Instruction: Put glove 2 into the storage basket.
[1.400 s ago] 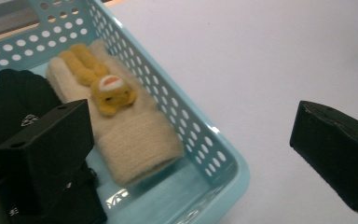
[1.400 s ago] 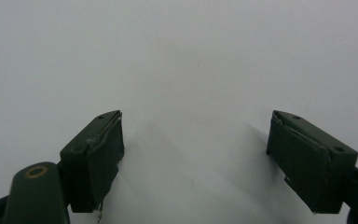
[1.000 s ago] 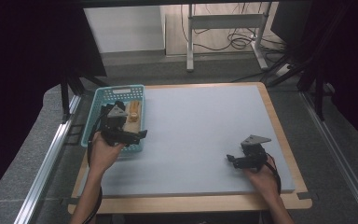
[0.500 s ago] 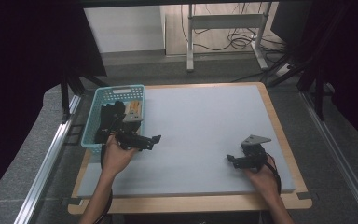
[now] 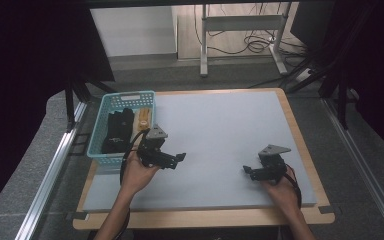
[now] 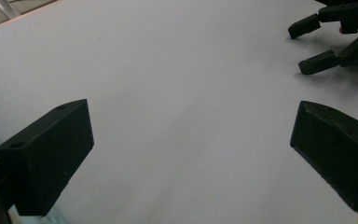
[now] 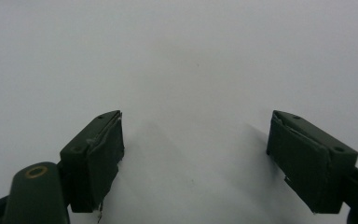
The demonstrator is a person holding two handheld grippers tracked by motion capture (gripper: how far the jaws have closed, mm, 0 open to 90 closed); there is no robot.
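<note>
High view: left gripper (image 5: 179, 159) at centre-left, jaws spread, nothing between them, over the grey mat (image 5: 220, 125). Teal basket (image 5: 106, 120) just to its upper left holds dark items (image 5: 117, 131) and a tan piece (image 5: 144, 118). Right gripper (image 5: 248, 171) at lower right, jaws spread and bare.

Left gripper view: jaws wide apart over bare mat; right gripper at upper right, path unobstructed.

Right gripper view: jaws apart, bare mat ahead.

A basket (image 5: 96, 131) sits on the table's (image 5: 230, 120) left edge.
</note>
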